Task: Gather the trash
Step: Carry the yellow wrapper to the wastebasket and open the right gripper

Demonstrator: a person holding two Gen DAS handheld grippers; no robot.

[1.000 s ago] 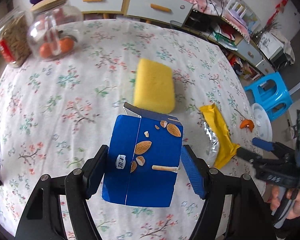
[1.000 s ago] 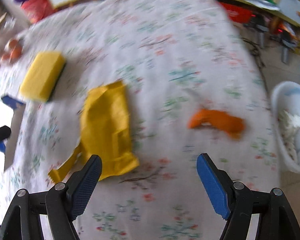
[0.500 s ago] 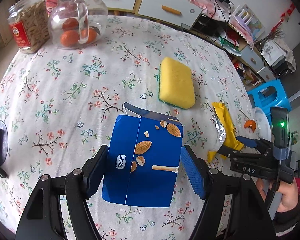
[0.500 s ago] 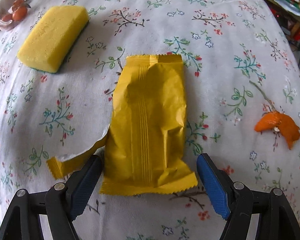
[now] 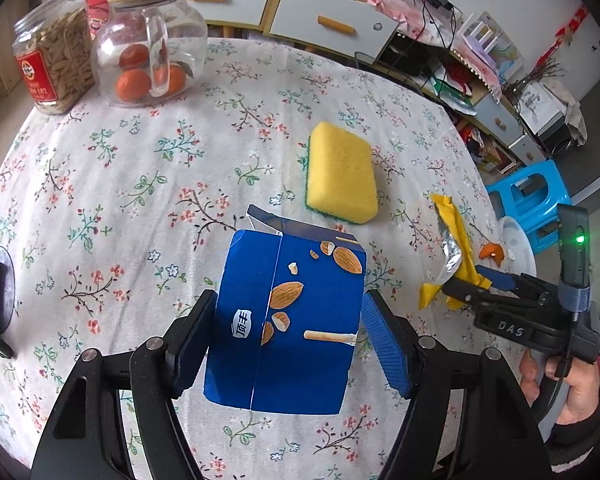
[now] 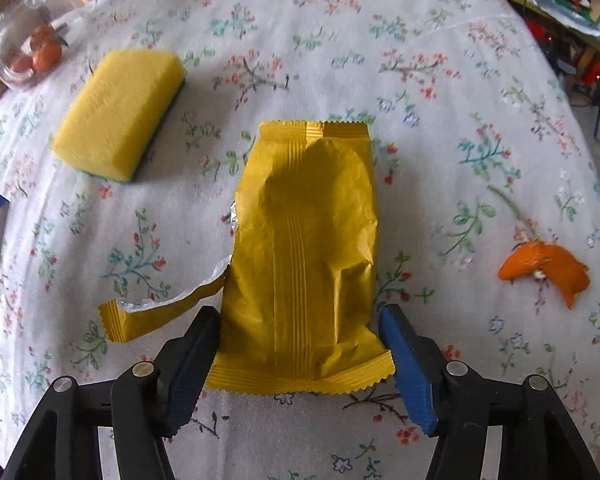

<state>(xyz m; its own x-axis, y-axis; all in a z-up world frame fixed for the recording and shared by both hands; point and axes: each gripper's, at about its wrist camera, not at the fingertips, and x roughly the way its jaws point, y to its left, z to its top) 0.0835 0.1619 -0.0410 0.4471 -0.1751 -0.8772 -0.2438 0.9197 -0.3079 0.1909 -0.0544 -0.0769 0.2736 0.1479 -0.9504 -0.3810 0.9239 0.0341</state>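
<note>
My left gripper (image 5: 288,340) is shut on a blue almond-print carton (image 5: 288,320) and holds it above the floral tablecloth (image 5: 140,184). My right gripper (image 6: 300,364) is open, its fingers on either side of the near end of a torn yellow wrapper (image 6: 308,248) that lies flat on the cloth. In the left wrist view the right gripper (image 5: 476,284) is at the wrapper (image 5: 452,240) near the table's right edge. An orange peel (image 6: 548,268) lies to the right of the wrapper; it also shows in the left wrist view (image 5: 492,250).
A yellow sponge (image 5: 340,172) lies mid-table, also seen in the right wrist view (image 6: 120,112). A glass jar with oranges (image 5: 148,44) and a jar of snacks (image 5: 52,68) stand at the far left. A white bin (image 5: 520,248) and a blue stool (image 5: 532,200) stand beyond the right edge.
My right gripper has swung from beside the wrapper and closed in so its fingers straddle the wrapper's near end. The left gripper has kept the carton and drawn back, bringing the jars into fuller view.
</note>
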